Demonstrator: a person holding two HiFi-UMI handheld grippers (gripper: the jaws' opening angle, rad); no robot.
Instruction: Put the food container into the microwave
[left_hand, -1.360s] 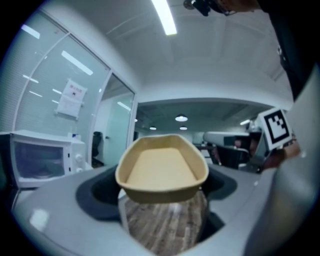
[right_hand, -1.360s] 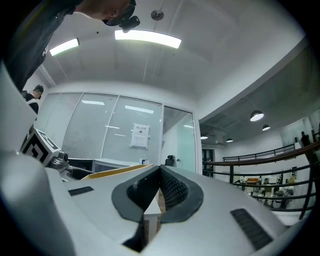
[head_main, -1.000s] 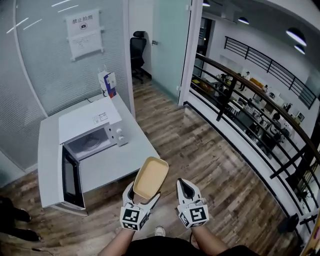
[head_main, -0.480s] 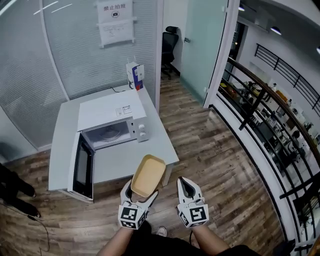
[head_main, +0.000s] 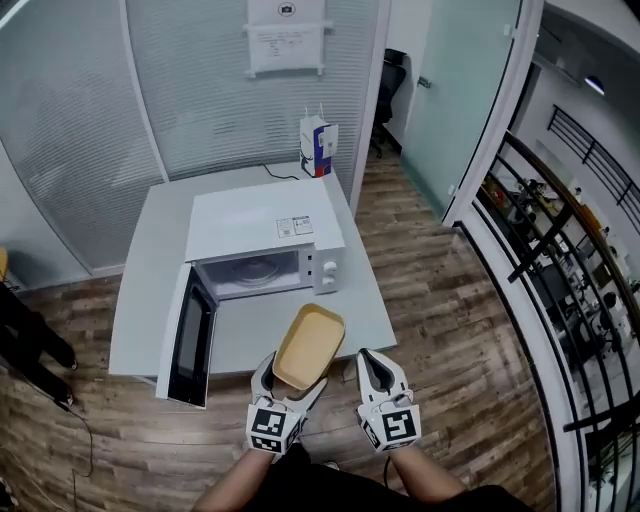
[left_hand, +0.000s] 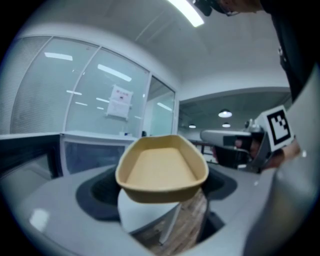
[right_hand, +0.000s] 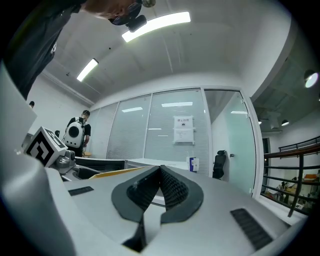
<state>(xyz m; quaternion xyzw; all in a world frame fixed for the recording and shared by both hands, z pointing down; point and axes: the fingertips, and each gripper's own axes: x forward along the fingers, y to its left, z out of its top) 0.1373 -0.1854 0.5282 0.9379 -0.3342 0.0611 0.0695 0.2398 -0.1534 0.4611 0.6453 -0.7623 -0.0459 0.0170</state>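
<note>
Before the white table (head_main: 150, 270), the person has stepped closer, so the microwave (head_main: 262, 225) and its open door (head_main: 192, 338) now stand straight ahead. The left gripper (head_main: 290, 387) grasps the yellow food container (head_main: 308, 346) by its near end, in the air near the table's front edge. The right gripper (head_main: 368, 362) is clenched and empty. Only the reach inside seems to remain.

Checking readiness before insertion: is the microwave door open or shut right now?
Open. In the head view the microwave door stands swung out from the front, and the cavity is exposed.
</note>
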